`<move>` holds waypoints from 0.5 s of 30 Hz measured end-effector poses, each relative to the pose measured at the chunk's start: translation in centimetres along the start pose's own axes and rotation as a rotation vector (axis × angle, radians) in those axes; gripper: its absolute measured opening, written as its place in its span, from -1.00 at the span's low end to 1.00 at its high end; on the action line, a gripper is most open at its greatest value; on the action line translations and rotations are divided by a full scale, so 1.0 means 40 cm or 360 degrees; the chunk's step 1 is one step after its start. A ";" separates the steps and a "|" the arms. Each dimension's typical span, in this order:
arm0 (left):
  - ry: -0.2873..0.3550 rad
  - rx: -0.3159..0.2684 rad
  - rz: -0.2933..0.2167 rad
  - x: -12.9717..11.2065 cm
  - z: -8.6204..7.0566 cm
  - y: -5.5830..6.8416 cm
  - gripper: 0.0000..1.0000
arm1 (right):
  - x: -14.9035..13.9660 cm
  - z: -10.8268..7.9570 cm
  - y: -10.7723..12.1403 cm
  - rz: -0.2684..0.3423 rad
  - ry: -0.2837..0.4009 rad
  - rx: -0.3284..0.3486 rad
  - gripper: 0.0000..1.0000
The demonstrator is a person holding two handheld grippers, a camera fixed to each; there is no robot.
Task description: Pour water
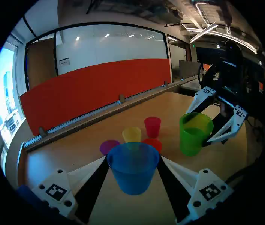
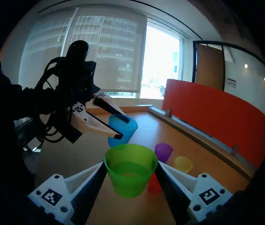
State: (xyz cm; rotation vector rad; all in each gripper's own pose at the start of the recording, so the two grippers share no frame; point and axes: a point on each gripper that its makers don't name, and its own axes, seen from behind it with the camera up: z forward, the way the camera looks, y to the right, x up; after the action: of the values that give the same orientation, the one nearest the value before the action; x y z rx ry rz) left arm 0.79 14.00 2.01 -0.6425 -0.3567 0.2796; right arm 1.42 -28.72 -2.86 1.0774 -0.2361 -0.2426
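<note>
left gripper point(image 1: 133, 159): clamped on blue cup point(image 1: 133, 174), one finger pressed on each side of the wall, just under the rim
blue cup: held upright, mouth up; fill cannot be told; whether it is lifted or resting on the table point(image 1: 76, 150) cannot be told
right gripper point(image 2: 131, 167): clamped on green cup point(image 2: 131, 176), both fingers pressed against its sides
green cup: held upright; a liquid level is seen inside, partly filled
cup spacing: in the left gripper view the green cup is seen to the right of the blue cup and farther off, well apart, no contact
other cups: purple cup point(image 1: 108, 147), yellow cup point(image 1: 131, 134) and red cup point(image 1: 152, 126) are set upright on the table beyond the blue cup, near each other; a second red one point(image 1: 153, 144) is partly hidden behind the blue rim
person: a dark sleeve point(image 2: 16, 97) is seen behind the left gripper in the right gripper view
background: red partition point(image 1: 95, 86) is run along the table's far edge; bright window point(image 2: 158, 56) beyond
</note>
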 end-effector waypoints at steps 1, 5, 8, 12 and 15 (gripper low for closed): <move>-0.0006 -0.0001 0.0002 -0.003 0.001 0.001 0.74 | -0.002 -0.001 0.000 0.0002 -0.0004 0.0001 0.82; -0.0031 -0.0007 0.0007 -0.015 0.007 0.002 0.74 | -0.010 -0.003 0.002 0.0008 -0.0021 0.0004 0.82; -0.0052 -0.0010 0.0015 -0.025 0.011 0.003 0.73 | -0.020 -0.004 0.005 0.0007 -0.0041 0.0005 0.81; -0.0079 -0.0007 0.0037 -0.038 0.015 0.002 0.74 | -0.037 -0.004 0.006 0.0007 -0.0069 0.0010 0.82; -0.0094 -0.0001 0.0054 -0.047 0.019 0.001 0.74 | -0.049 -0.003 0.007 0.0010 -0.0086 0.0015 0.82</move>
State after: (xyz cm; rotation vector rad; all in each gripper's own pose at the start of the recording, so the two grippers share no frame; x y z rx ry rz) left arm -1.21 13.75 2.11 -0.6421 -0.4030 0.3318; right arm -0.37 -27.89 -2.83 1.0803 -0.2893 -0.2650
